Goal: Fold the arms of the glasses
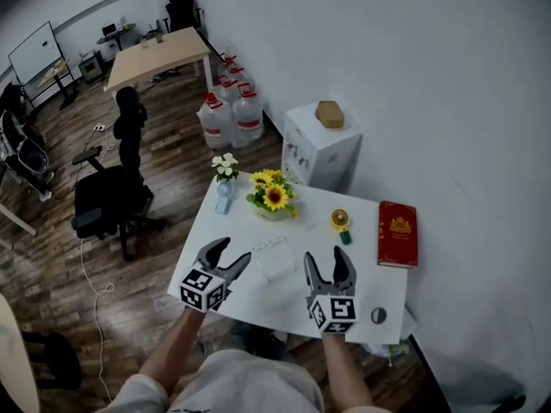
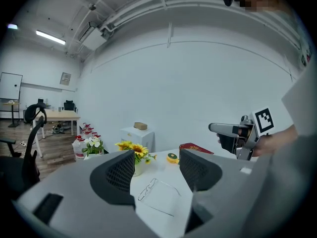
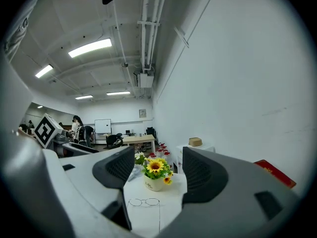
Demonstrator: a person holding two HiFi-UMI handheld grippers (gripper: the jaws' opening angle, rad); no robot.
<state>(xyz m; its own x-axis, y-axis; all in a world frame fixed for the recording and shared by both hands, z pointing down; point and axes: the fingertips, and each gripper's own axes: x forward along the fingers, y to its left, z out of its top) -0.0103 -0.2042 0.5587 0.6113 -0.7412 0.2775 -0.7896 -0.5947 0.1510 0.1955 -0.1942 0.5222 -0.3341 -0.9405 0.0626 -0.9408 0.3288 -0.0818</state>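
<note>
Table [image 1: 379, 278]: white, flat, matte, roughly square. Props sit along the far edge and the right side, which I judge leaves the near middle as working room.

Left gripper [image 1: 234, 249]: grey moulded body with a marker cube at the base. The jaws stand wide apart with nothing between the pads. It hangs over the near left part of the table and is angled in toward the middle.

Right gripper [image 1: 325, 253]: same build, jaws also spread wide and holding nothing. It is level and aimed across the table. The pads on both are dark with a fine grid texture, likely for grip on something slippery. One gripper each side of the work reads as an approach, one per arm.

Book [image 1: 398, 233]: red hard cover, lying flat by the right edge.

Sunflowers [image 1: 274, 196]: yellow heads in a small white pot at the far edge.

Glasses [image 3: 142, 202]: thin wire frame with round clear lenses. They lie on the table between and just ahead of the grippers, touching neither. Both arms are unfolded and trail back toward the person, so the hinges are reachable. The wire looks light and prone to sliding.
</note>
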